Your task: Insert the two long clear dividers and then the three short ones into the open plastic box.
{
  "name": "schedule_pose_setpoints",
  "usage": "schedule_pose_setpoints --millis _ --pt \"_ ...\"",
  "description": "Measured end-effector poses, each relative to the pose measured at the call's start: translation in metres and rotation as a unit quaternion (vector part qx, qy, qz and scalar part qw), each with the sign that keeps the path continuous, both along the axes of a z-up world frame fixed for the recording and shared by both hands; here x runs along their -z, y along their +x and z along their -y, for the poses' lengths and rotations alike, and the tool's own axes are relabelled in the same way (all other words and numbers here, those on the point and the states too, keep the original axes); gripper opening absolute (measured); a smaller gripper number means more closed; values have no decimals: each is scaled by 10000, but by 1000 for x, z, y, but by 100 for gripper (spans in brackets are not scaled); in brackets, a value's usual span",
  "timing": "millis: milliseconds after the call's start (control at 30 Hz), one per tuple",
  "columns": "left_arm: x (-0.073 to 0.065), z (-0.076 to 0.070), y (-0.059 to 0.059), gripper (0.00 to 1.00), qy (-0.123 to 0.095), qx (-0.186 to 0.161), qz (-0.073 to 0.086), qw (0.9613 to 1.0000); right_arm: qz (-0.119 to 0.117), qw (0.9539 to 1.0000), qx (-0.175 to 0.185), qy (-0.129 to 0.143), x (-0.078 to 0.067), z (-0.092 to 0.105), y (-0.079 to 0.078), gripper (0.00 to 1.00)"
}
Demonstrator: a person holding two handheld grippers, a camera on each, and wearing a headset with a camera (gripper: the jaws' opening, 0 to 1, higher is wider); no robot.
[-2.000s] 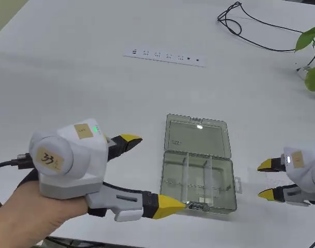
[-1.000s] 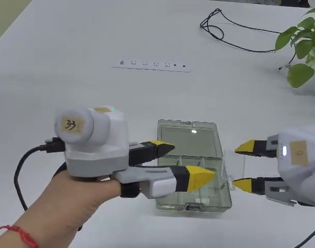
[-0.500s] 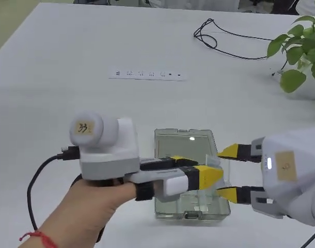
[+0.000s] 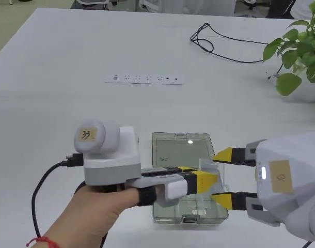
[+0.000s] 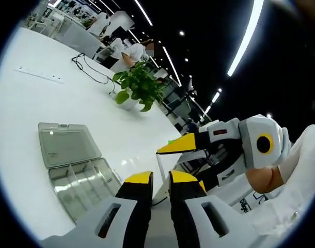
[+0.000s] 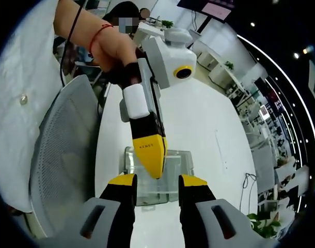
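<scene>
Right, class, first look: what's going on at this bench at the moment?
A person is working two handheld grippers over the open plastic box. The left gripper is shut on a clear divider, held over the box's base. The right gripper is open, with its jaws on either side of that divider and not closed on it. Other dividers are in the base already.

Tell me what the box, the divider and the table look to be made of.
The box looks like clear, grey-tinted hard plastic, glossy: the table shows through and a lamp glints on its lid. The divider in the left tool seems the same clear plastic, thin and stiff. The table has a smooth white top, perhaps laminate.
</scene>
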State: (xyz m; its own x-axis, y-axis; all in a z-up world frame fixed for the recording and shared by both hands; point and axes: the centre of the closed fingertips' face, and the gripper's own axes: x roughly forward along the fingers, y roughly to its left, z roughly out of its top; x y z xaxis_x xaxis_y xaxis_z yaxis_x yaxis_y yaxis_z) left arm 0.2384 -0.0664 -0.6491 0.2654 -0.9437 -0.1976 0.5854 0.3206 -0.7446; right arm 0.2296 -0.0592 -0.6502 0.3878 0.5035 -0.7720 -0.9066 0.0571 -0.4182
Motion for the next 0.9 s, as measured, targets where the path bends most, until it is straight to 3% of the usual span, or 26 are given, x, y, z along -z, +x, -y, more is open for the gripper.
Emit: schedule_pose_setpoints --millis 200,533,633,700,767,900 --pt "0 0 -2 0 -51 38 -46 10000 17 10000 -24 -52 1 0 0 33" --pt "2 0 -2 0 -105 -39 -188 9998 46 9999 -46 -96 2 0 1 33" --pt "2 0 0 0 -105 -88 -181 9997 70 9999 -27 -99 2 -1 2 33" --pt "4 -1 1 0 -44 -102 -88 9999 60 10000 9 -59 0 -1 3 32" --pt "3 -2 2 0 -111 -126 -190 9997 13 10000 63 10 -2 -1 5 33" --pt "5 -5 0 0 49 -17 142 9999 -185 9990 187 349 -10 0 7 35"
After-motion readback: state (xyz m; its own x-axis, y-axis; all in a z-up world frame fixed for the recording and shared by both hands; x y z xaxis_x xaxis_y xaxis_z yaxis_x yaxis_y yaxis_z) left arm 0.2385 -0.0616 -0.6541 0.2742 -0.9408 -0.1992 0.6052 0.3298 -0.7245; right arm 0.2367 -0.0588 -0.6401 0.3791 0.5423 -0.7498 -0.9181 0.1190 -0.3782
